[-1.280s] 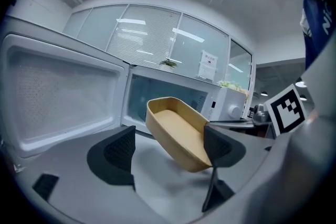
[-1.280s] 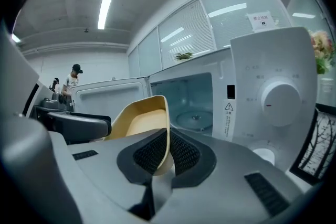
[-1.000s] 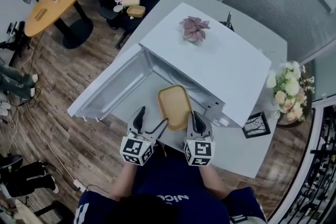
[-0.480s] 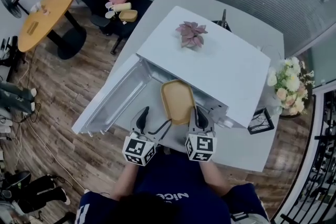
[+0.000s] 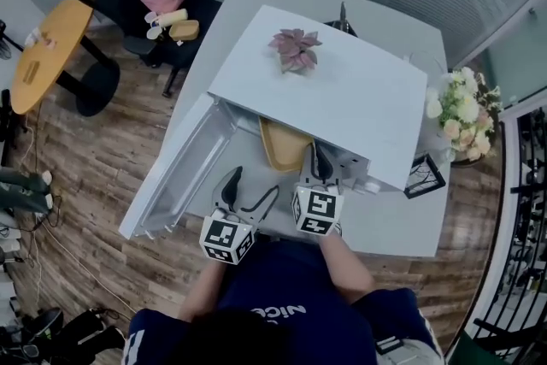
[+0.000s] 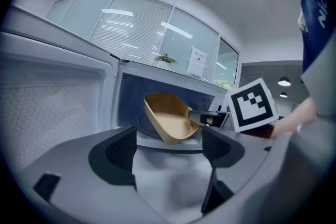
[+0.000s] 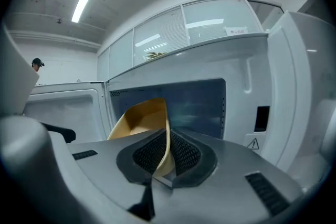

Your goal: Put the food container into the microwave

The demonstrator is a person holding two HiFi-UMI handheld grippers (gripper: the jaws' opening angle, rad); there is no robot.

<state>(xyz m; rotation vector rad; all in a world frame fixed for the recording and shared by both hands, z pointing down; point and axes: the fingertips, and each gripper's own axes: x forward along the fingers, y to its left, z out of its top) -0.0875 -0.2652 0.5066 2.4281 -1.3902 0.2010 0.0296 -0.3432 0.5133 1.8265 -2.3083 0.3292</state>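
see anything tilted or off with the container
Yes: the container is tilted steeply to one side rather than level. The right gripper pinches it by its rim at the mouth of the microwave. It looks empty and no spill shows. Nothing else stands out.

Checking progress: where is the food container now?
Head view, centre: the container sits partly inside the microwave mouth, its near rim pinched by the right gripper, right of the open door.
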